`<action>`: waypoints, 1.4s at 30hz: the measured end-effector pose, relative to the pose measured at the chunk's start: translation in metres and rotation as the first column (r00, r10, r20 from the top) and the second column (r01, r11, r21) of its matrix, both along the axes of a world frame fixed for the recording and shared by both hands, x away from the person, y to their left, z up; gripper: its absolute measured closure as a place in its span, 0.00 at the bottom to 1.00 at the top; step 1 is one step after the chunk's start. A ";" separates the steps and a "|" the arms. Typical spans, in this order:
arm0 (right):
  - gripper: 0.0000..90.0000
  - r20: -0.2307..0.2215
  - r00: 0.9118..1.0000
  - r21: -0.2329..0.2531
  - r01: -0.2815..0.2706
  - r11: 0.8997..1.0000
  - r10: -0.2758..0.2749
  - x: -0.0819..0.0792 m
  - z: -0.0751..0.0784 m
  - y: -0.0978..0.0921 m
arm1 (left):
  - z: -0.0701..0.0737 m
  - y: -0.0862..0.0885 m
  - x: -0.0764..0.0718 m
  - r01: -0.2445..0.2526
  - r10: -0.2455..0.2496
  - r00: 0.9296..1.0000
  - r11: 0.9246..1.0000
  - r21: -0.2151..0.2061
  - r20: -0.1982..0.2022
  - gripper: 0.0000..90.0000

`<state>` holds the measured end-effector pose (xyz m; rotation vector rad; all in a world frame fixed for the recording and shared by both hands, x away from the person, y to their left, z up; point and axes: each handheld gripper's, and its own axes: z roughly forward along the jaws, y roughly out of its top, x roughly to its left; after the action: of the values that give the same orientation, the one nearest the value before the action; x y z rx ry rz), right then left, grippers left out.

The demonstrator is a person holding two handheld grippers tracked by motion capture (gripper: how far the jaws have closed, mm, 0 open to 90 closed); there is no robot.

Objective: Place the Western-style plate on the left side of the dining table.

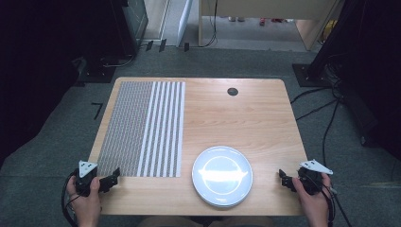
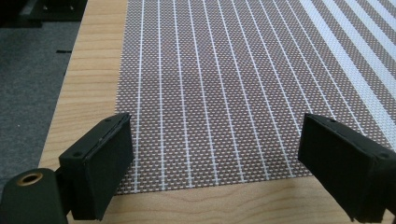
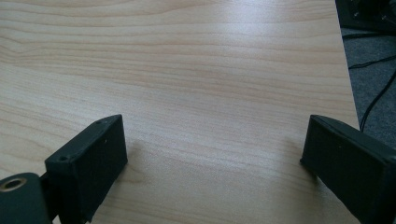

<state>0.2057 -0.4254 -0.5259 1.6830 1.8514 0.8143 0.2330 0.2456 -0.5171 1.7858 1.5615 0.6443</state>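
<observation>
While unmarked, placemat (image 2: pixel 224 93) faces left gripper (image 2: pixel 212 161).

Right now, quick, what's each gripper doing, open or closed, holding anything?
Left gripper: open, holding nothing, jaws over the near edge of the placemat.
Right gripper: open, holding nothing, above bare table.

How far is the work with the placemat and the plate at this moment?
Nothing looks done yet: the plate sits on bare table beside the placemat. Both tongs, left and right, are open and empty. Probably left: bringing plate and placemat together.
</observation>
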 end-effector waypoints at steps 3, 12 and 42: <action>0.05 -0.005 1.000 0.001 0.001 1.000 -0.001 0.001 0.000 0.001 | 0.000 0.001 -0.001 0.003 -0.003 1.000 1.000 -0.019 0.000 0.11; 0.04 -0.009 1.000 0.001 0.001 1.000 -0.001 0.003 0.000 0.001 | 0.008 -0.001 -0.005 -0.031 0.035 0.998 0.997 -0.074 0.061 0.11; 0.03 -0.010 1.000 0.000 0.015 1.000 -0.015 0.003 0.000 0.002 | 0.029 -0.080 0.011 0.154 -0.154 0.986 0.988 0.007 0.069 0.11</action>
<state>0.2088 -0.4229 -0.5263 1.7011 1.8435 0.8014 0.2435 0.1651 -0.4883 1.8445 1.3614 0.6261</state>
